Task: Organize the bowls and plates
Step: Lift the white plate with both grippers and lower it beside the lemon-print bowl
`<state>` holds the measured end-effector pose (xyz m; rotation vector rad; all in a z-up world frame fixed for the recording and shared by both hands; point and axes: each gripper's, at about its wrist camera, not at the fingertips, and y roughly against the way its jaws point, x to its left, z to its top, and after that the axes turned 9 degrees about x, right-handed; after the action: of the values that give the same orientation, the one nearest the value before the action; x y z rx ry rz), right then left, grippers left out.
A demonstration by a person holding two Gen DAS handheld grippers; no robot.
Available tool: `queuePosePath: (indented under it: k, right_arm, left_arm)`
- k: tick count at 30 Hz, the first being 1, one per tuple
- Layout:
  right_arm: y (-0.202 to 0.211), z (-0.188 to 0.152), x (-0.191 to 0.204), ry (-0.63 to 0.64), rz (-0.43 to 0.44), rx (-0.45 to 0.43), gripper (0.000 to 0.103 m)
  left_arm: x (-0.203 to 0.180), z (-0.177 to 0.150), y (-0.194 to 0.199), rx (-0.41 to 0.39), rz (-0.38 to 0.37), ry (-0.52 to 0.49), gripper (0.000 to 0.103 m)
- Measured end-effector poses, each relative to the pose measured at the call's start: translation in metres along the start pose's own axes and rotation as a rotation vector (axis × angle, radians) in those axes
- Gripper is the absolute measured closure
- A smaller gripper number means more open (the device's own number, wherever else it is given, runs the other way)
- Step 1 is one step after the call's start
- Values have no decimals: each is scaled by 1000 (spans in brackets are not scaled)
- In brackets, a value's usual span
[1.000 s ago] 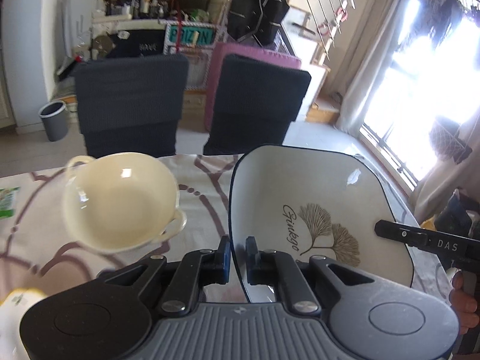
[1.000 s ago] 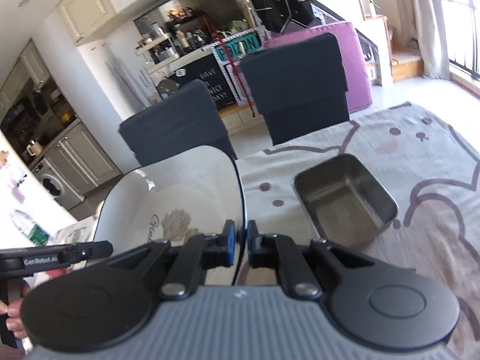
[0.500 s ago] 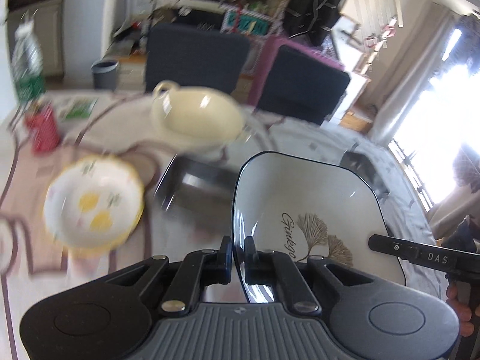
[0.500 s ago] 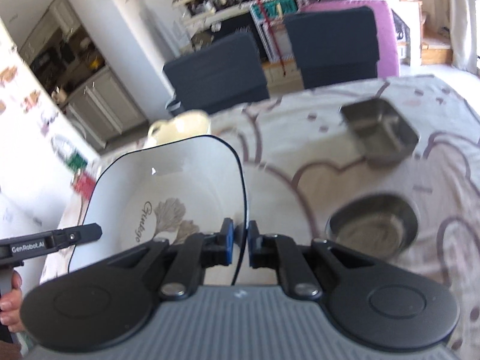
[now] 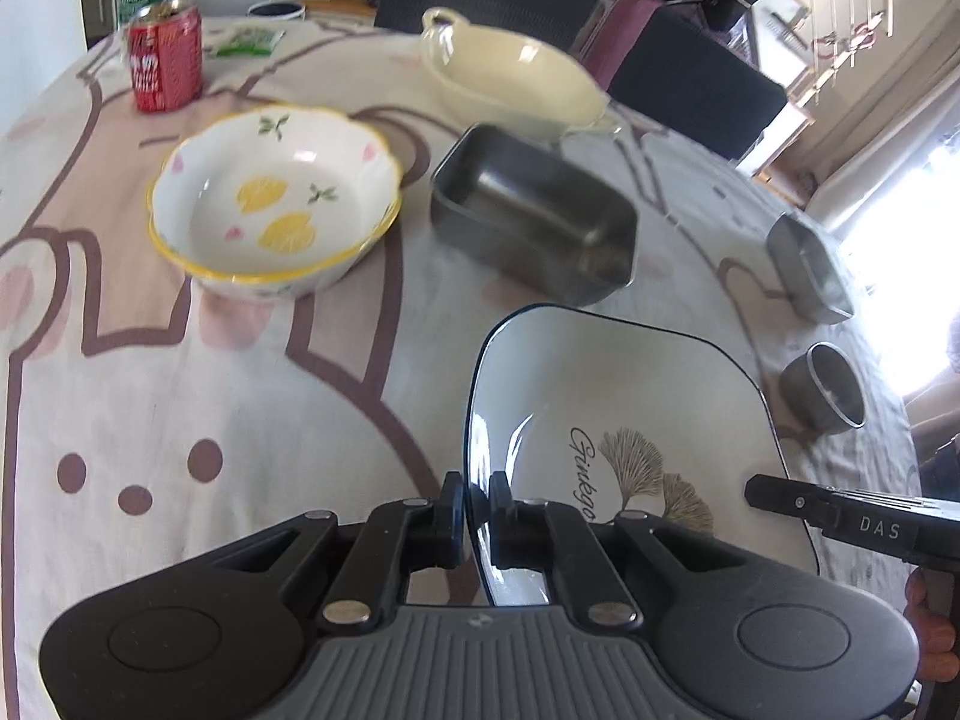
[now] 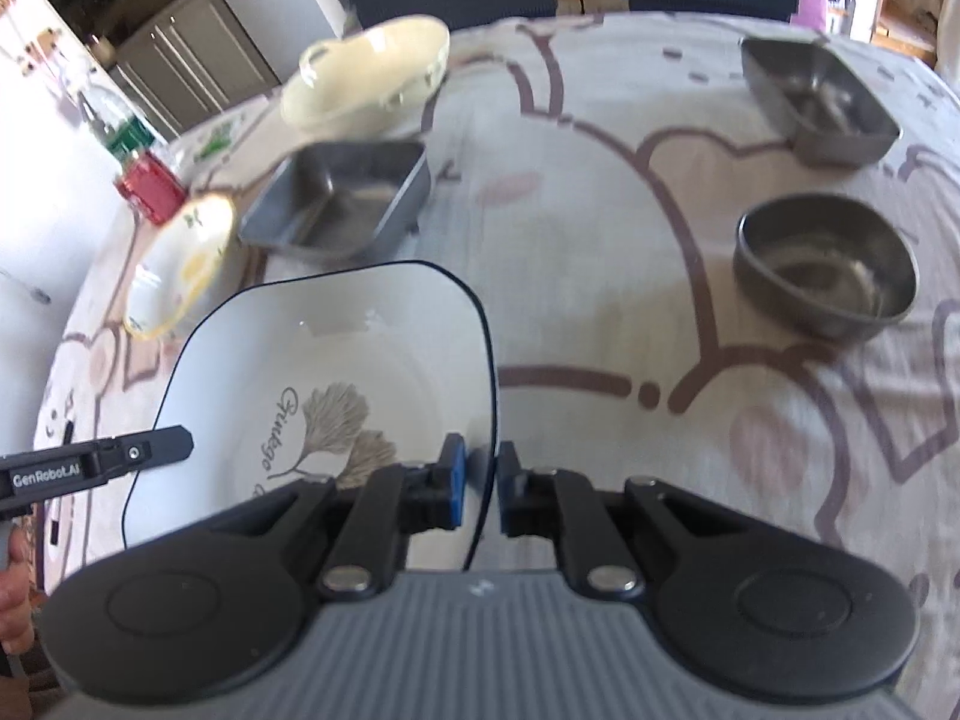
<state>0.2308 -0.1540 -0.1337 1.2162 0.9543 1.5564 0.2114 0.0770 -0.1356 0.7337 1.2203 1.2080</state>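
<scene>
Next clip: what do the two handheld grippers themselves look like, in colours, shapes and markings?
Both match: a ribbed grey body, two rounded black lobes with circular discs, black linkage arms with silver pivot pins. The left gripper and right gripper have blue pads. White lettering shows on their sides: "DAS" on the right, "GenRobot.AI" on the left.

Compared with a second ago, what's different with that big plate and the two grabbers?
Both grippers tipped downward carrying the square ginkgo plate: chairs and room filled the view before, now the tablecloth with the floral bowl and the steel tray. The right gripper has slackened slightly, with a gap beside the rim. Unchanged: the left gripper pinches the opposite rim, nothing released.
</scene>
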Motion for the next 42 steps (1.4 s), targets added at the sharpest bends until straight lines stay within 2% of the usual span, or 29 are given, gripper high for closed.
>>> queuePosePath:
  k: [8, 17, 36, 42]
  right_arm:
    - [-24, 4, 7, -3, -23, 43, 90]
    - [-37, 12, 15, 20, -39, 68, 89]
    - [-42, 9, 12, 37, -35, 132, 89]
    - [-42, 8, 11, 38, -28, 130, 88]
  left_arm:
    - [3, 6, -14, 29, 20, 17, 95]
    - [10, 13, -20, 16, 51, 37, 94]
    - [5, 14, -28, 35, 95, -22, 92]
    - [7, 13, -28, 37, 85, -43, 92]
